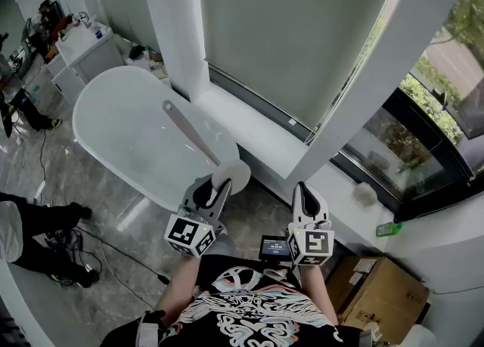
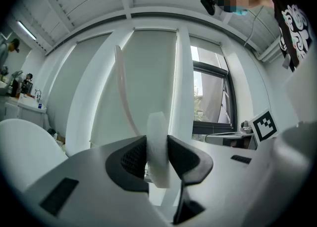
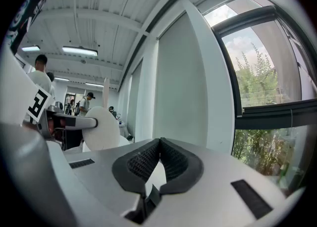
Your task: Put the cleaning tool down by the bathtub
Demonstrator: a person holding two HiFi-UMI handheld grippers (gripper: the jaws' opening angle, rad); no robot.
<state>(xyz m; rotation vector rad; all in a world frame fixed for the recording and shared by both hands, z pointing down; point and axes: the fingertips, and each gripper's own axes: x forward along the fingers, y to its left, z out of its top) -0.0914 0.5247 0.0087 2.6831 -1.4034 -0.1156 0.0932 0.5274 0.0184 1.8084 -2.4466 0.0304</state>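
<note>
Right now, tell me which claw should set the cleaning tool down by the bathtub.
Left. The left claw grips the cleaning tool, its handle reaching over the bathtub. The right claw is shut, empty, and farther away.

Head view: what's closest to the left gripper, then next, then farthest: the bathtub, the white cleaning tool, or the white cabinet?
1. The cleaning tool: clamped in the left gripper itself.
2. The bathtub: just ahead, to the left.
3. The white cabinet: past the bathtub's far end, upper left.
</note>
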